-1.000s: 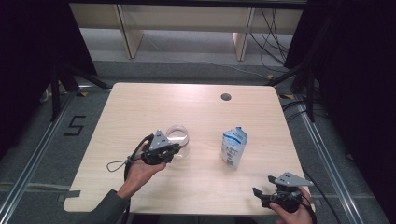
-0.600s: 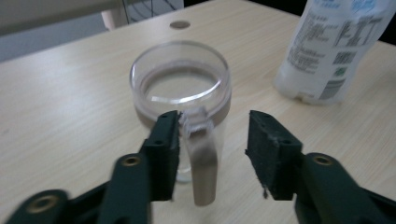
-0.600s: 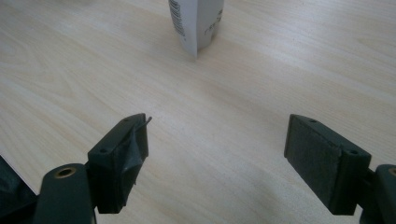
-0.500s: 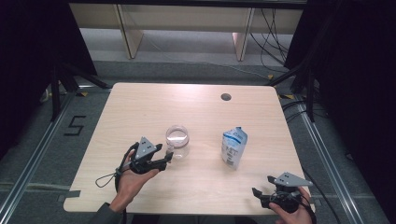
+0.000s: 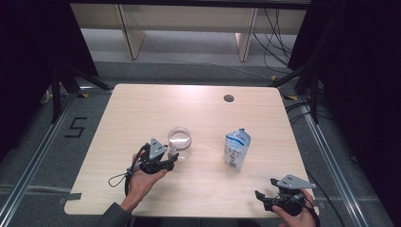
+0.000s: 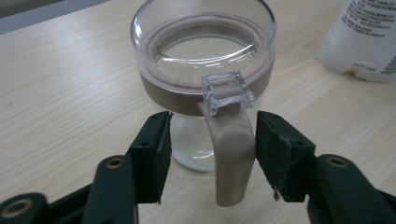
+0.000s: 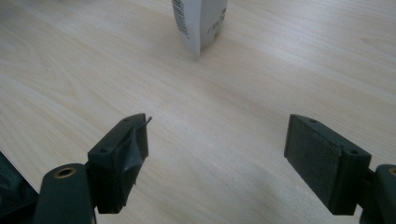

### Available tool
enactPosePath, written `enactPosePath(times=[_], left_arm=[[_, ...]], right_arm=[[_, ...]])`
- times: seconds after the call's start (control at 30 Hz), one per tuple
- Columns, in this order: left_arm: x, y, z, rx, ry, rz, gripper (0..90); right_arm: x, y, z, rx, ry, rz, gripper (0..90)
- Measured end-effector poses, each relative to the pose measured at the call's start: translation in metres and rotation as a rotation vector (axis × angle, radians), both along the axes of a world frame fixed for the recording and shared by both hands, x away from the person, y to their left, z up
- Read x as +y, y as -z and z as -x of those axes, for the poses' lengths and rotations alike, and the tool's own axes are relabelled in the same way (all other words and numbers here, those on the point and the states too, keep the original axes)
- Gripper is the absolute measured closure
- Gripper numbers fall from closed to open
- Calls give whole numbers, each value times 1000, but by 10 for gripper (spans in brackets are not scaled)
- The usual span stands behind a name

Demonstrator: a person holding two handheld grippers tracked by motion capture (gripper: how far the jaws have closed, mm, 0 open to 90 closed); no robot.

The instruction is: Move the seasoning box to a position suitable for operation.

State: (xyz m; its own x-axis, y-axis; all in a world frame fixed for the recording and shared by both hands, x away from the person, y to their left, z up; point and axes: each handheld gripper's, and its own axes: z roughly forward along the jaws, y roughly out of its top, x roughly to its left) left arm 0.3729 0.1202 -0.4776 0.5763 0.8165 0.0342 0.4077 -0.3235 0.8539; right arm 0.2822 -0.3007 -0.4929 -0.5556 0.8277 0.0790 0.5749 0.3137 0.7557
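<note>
The left gripper (image 6: 210,158) sits with its jaws spread on either side of the tan handle (image 6: 231,158) of a clear glass mug (image 6: 203,70); they have just been closing in a little, the handle stands between them, and a gap shows on both sides, so nothing is pinched yet. The likely trouble is an off-centre close: the handle sits nearer one jaw, and that pad could push first and turn or slide the mug on the surface (image 5: 142,118) before the other one bites. The handle is narrow and curved, so a shallow pinch could let the mug swing or slip once lifted. The mug stands upright near the middle of the surface, toward its near edge, and looks empty, its lid flipped open. A white pouch (image 5: 236,149) stands to its right, apart; its contents cannot be told. The right gripper (image 5: 283,198) hovers at the near right corner, jaws wide apart on nothing.
</note>
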Motion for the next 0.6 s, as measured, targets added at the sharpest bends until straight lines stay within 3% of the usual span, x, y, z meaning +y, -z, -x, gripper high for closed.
enactPosePath(times=[0.13,0.23,0.33,0.6], left_arm=[[1,0,-1,-9,8,-11,515],[4,0,-2,-6,17,-1,611],[6,-1,-2,-3,45,-19,695],[9,0,-3,19,65,32,713]], right_arm=[[0,0,0,4,-5,2,225],[-1,0,-1,-10,-21,8,225],[-1,0,-1,-10,-24,12,225],[-1,0,-1,-10,-24,8,225]])
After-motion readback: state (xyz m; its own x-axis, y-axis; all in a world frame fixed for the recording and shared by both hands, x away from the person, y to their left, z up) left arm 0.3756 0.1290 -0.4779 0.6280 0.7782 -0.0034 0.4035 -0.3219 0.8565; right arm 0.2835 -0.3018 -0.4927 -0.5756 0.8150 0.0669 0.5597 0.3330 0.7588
